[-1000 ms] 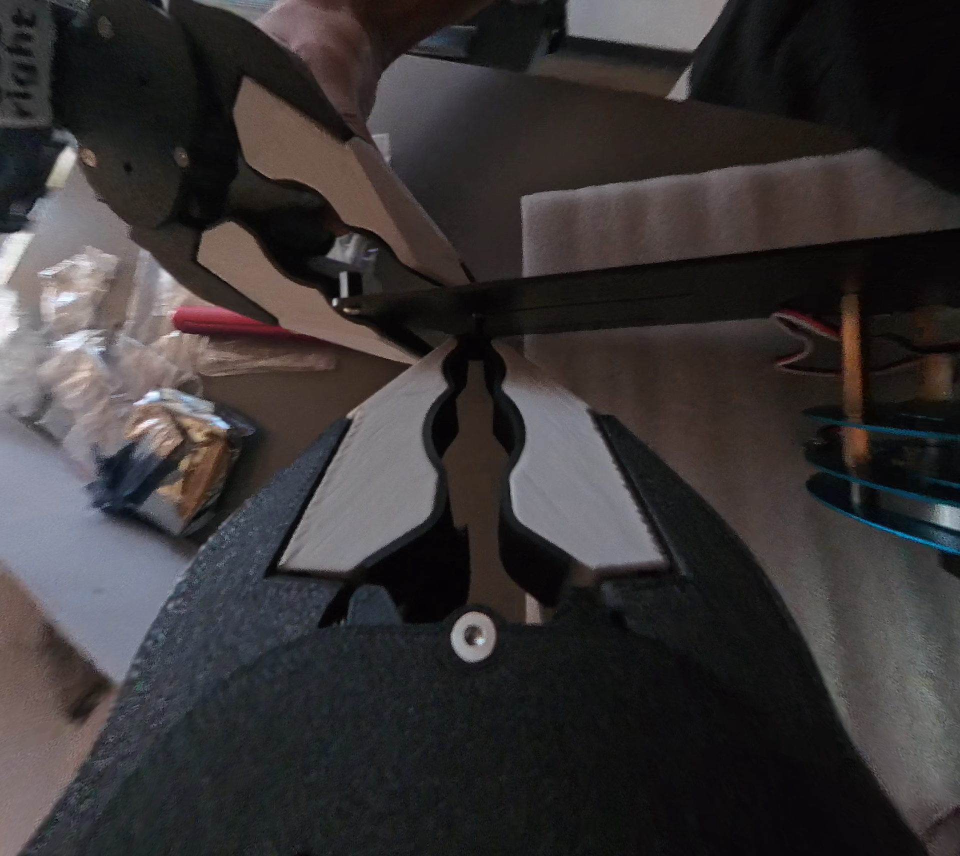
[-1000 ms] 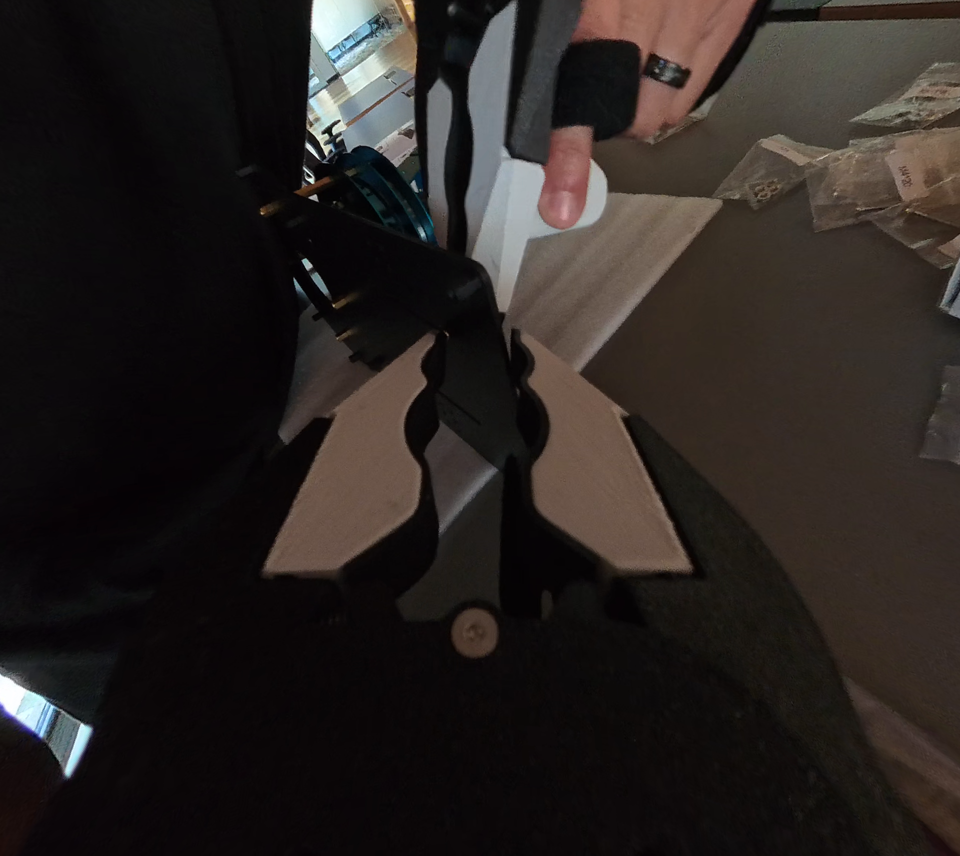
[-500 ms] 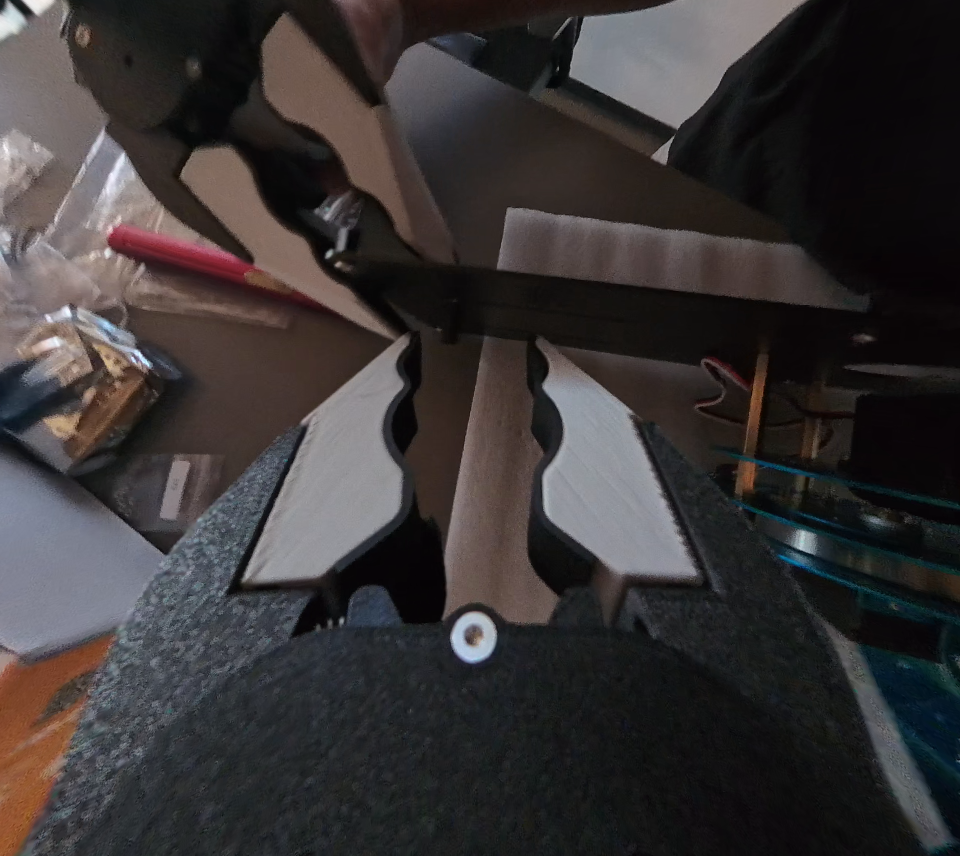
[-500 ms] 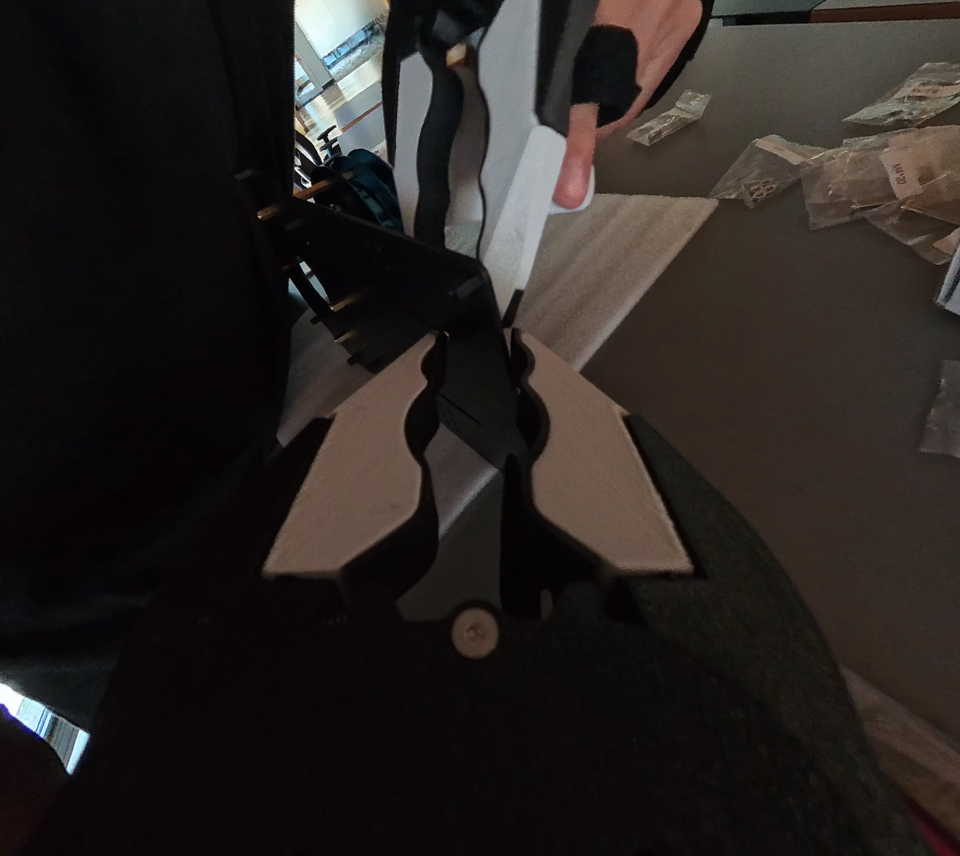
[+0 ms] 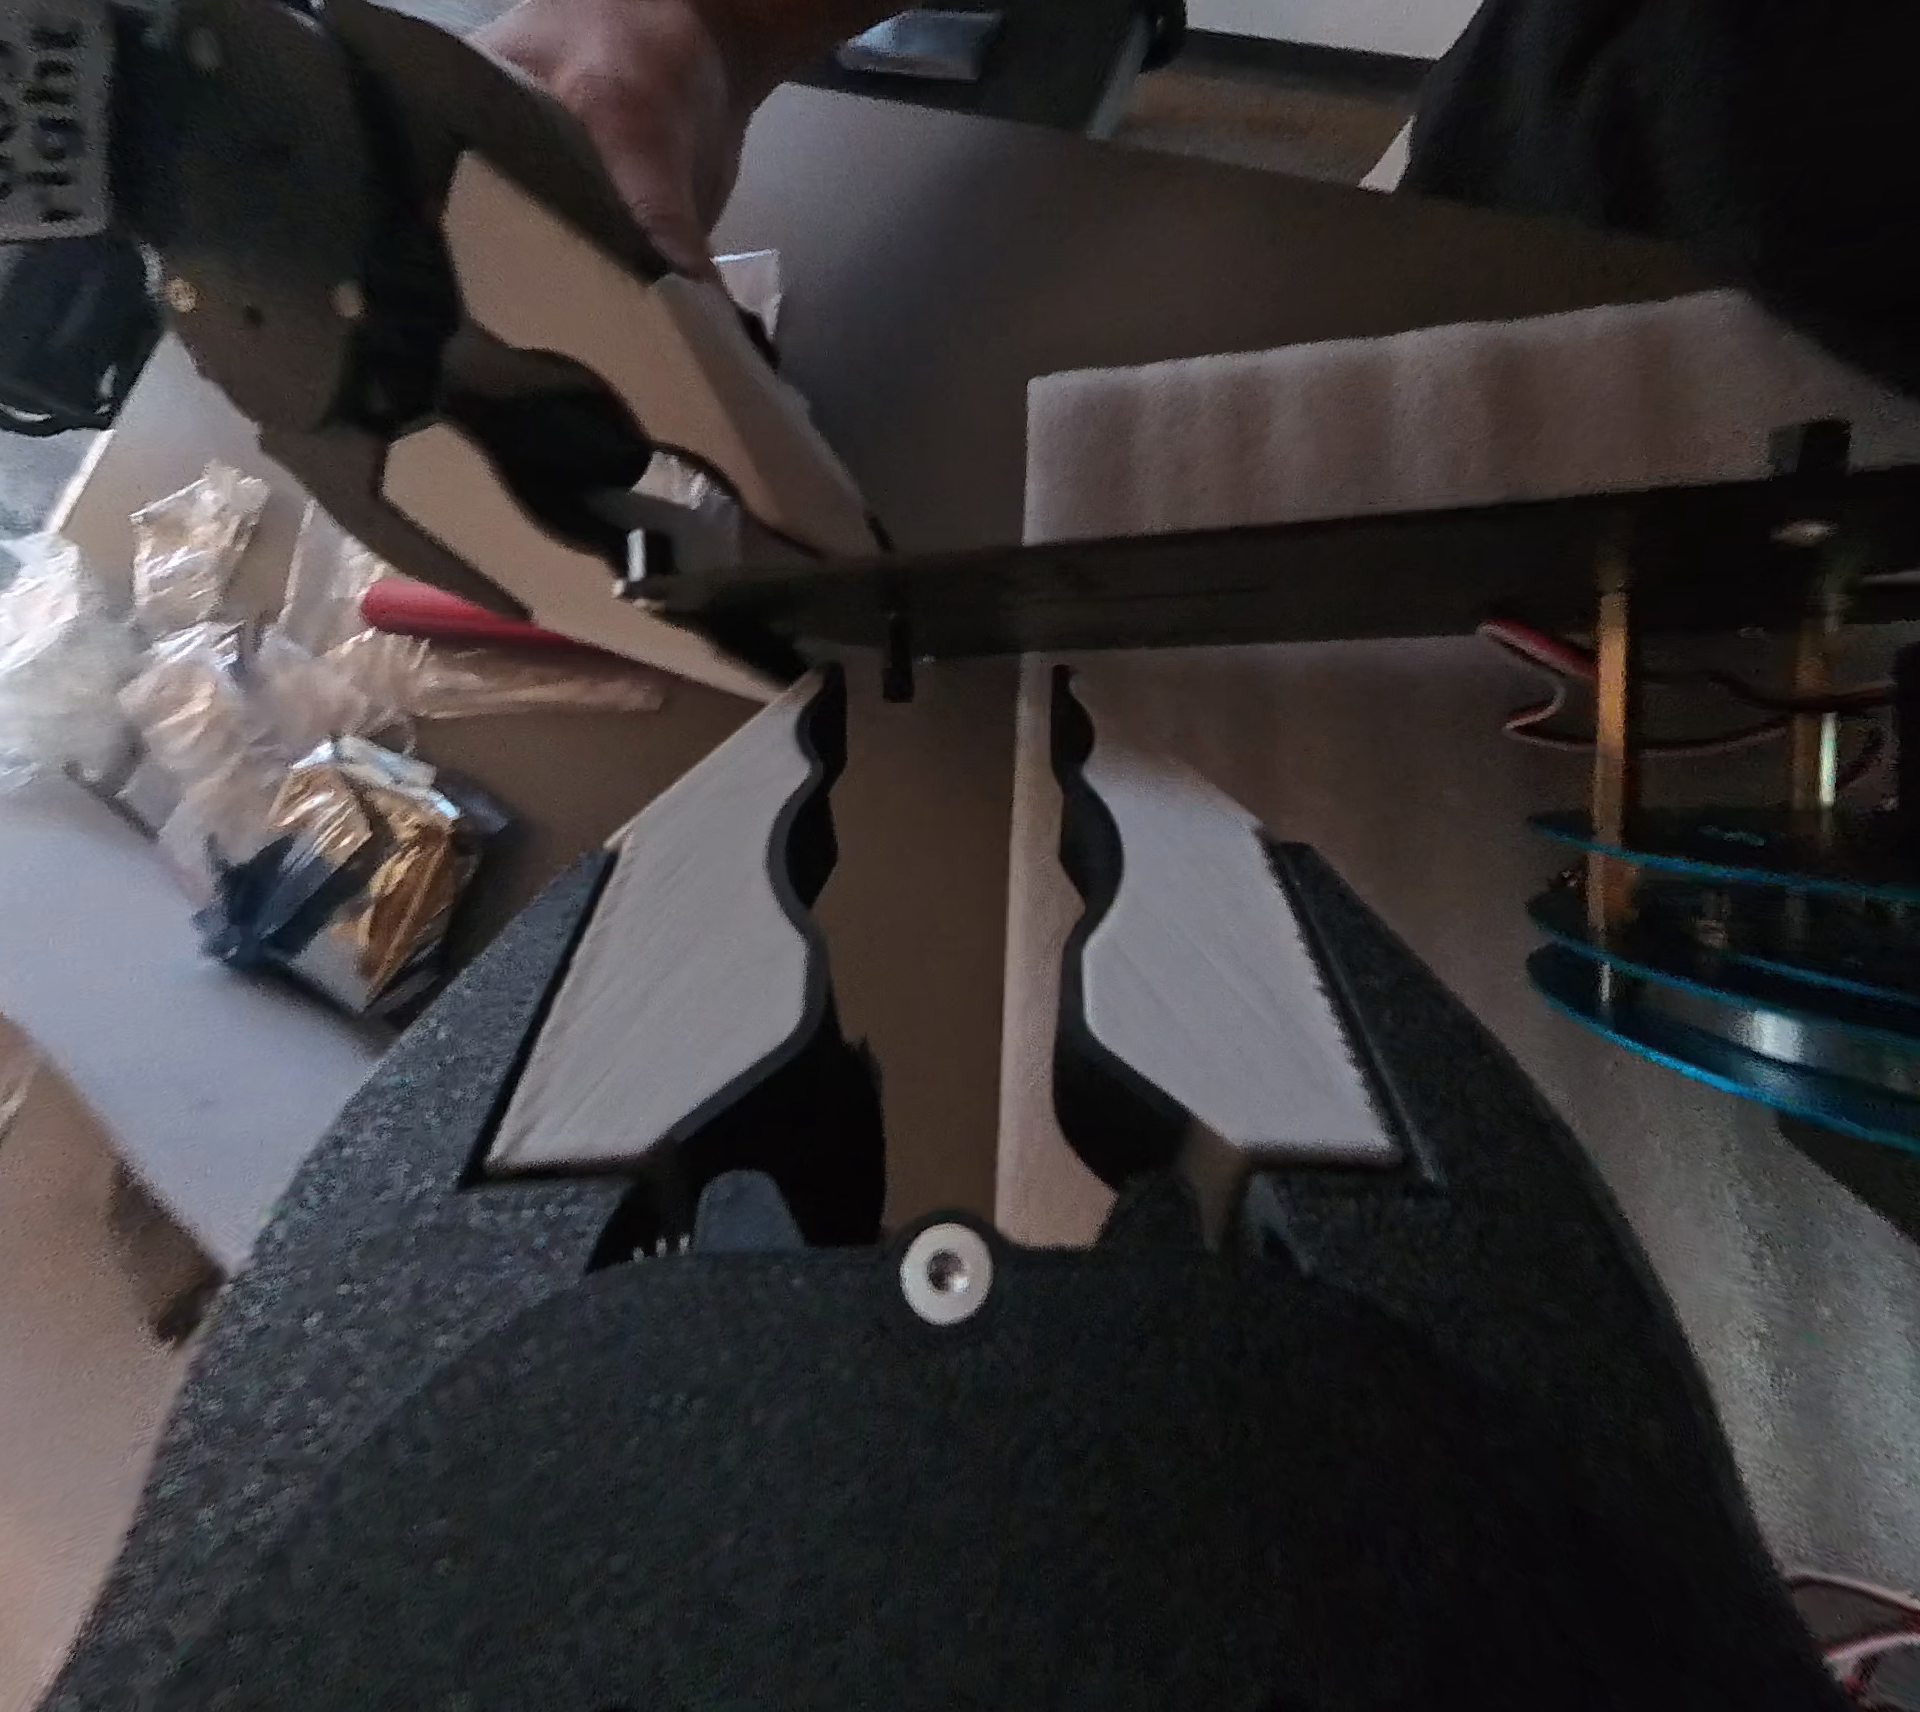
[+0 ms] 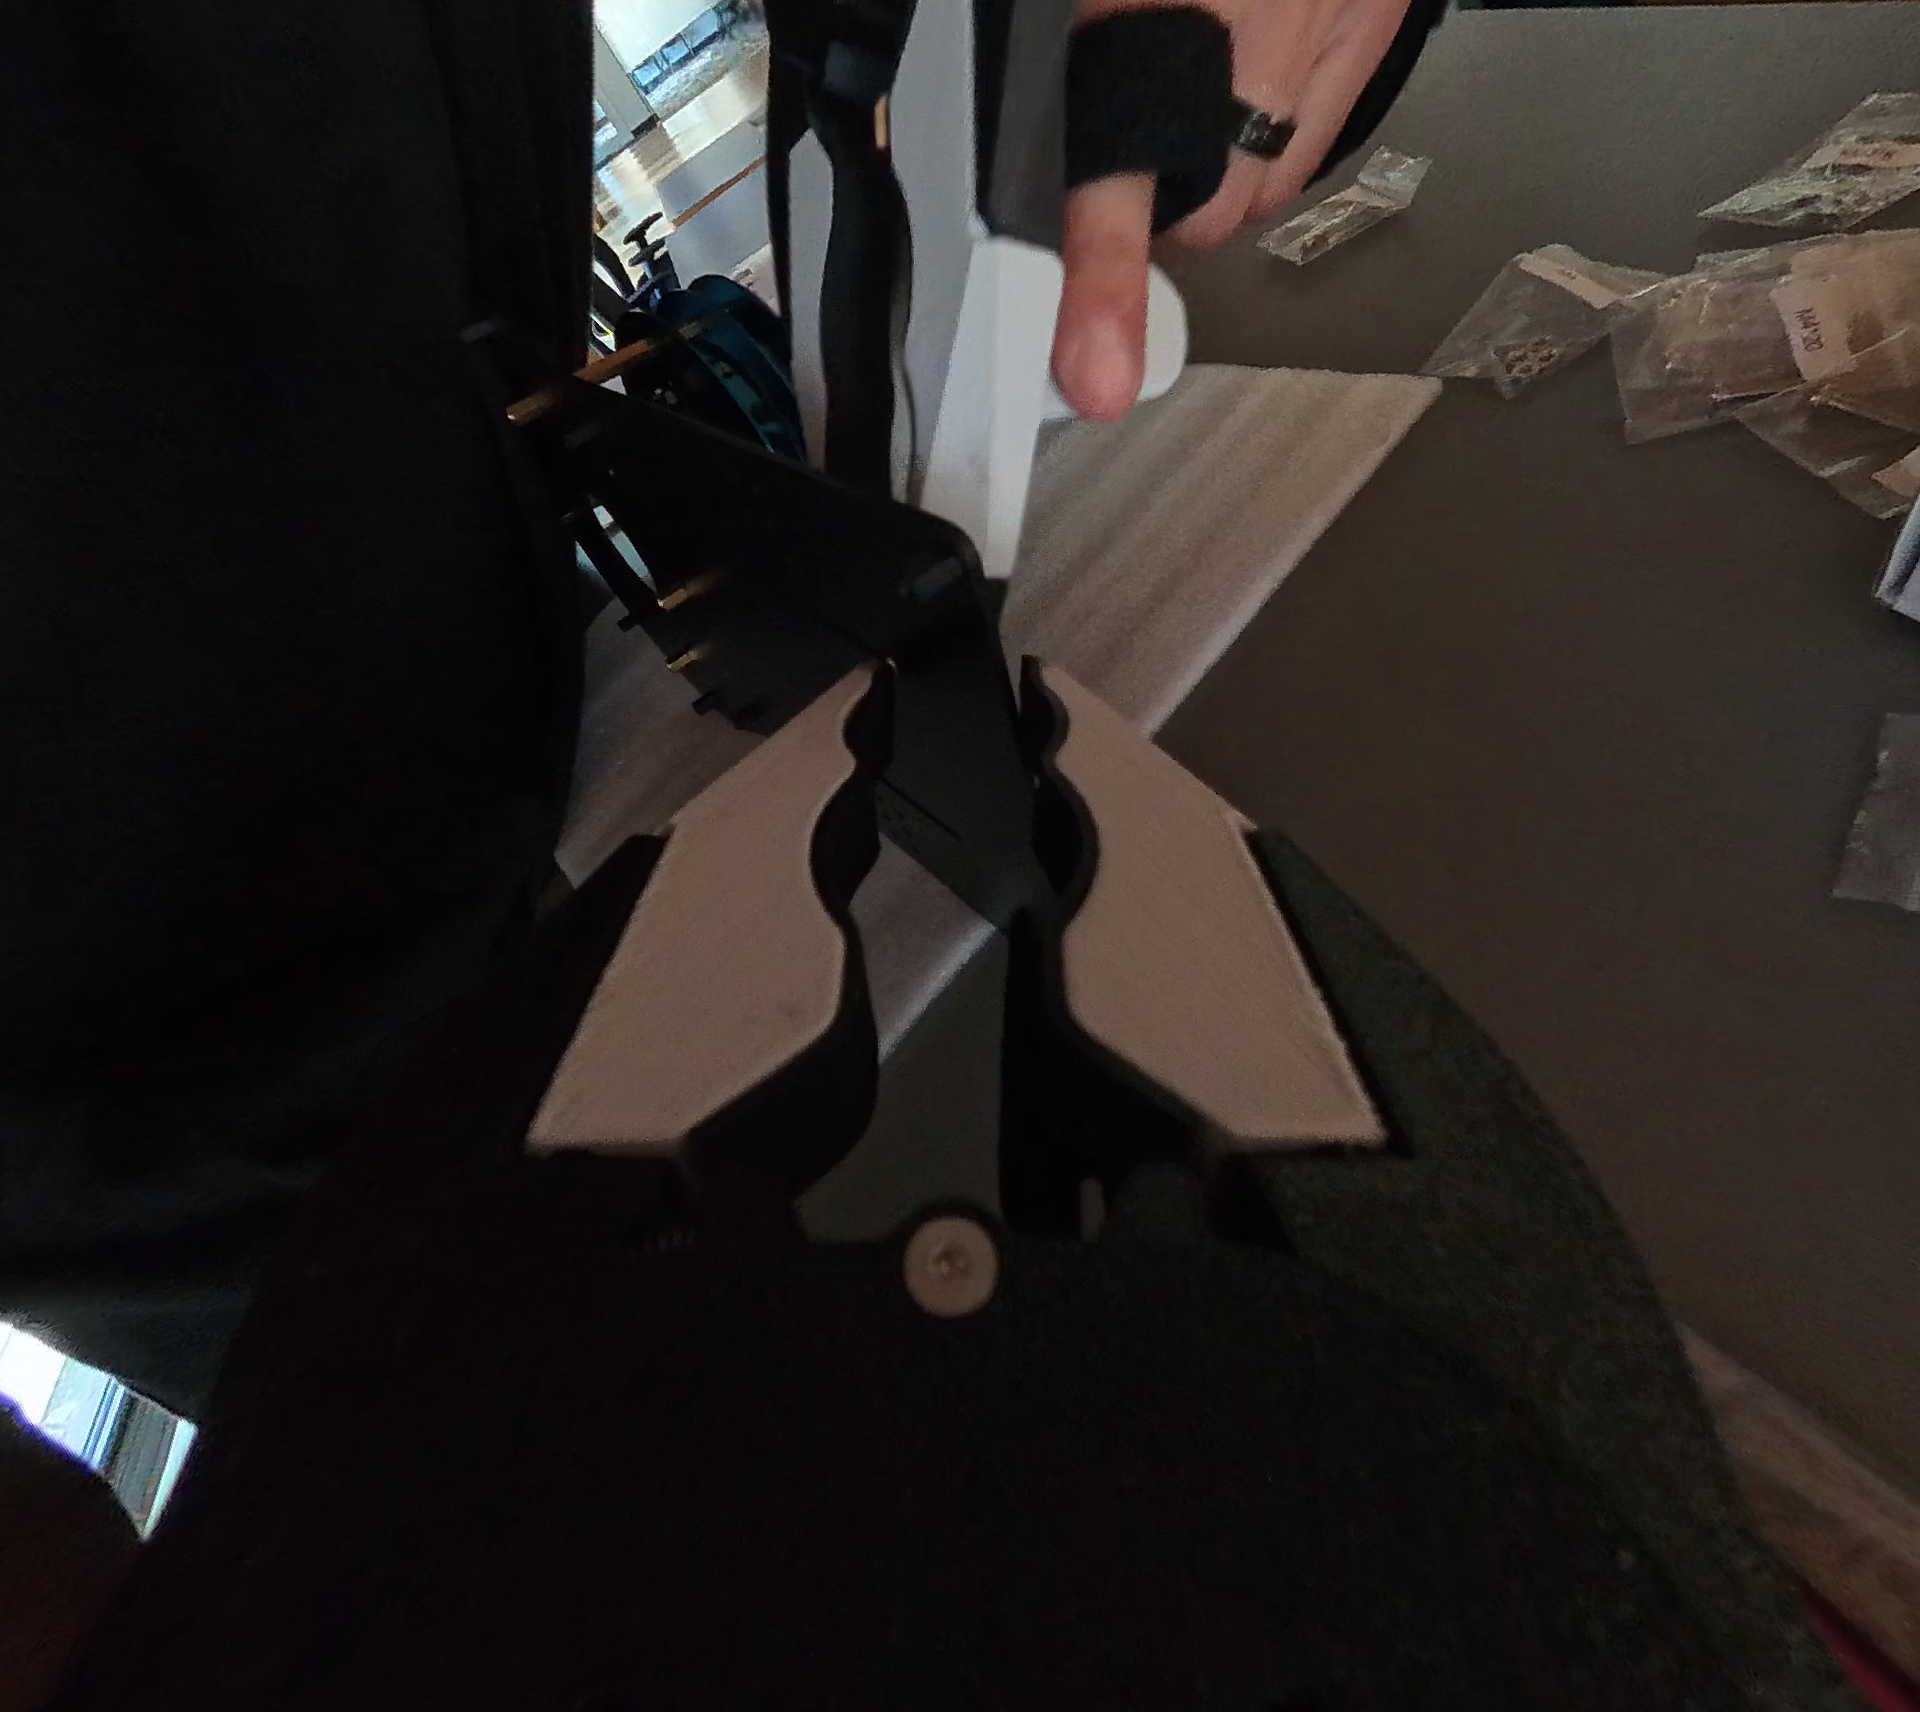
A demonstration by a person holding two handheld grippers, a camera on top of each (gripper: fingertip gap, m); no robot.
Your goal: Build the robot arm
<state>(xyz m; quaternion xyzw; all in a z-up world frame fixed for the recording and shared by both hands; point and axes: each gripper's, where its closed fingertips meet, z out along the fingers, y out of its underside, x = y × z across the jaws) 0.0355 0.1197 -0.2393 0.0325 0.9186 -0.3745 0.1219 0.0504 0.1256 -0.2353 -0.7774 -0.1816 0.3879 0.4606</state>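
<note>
The right gripper [image 6: 956, 675] pinches the near corner of a flat black plate [image 5: 1299, 592], its fingers pressed against both faces. That plate is the top deck of a small assembly: brass standoffs [image 5: 1610, 727] hang below it, with stacked blue discs [image 5: 1704, 935] under those and red and white wires [image 5: 1538, 675] beside them. The left gripper [image 5: 940, 675] sits just beneath the plate's edge, fingers spread, gripping nothing. A white foam sheet [image 5: 1403, 415] lies below the plate on the brown table [image 6: 1558, 727]. Left of the plate lie clear plastic bags [image 5: 187, 696], a foil packet [image 5: 353, 893] and a red tool handle [image 5: 436, 608]
</note>
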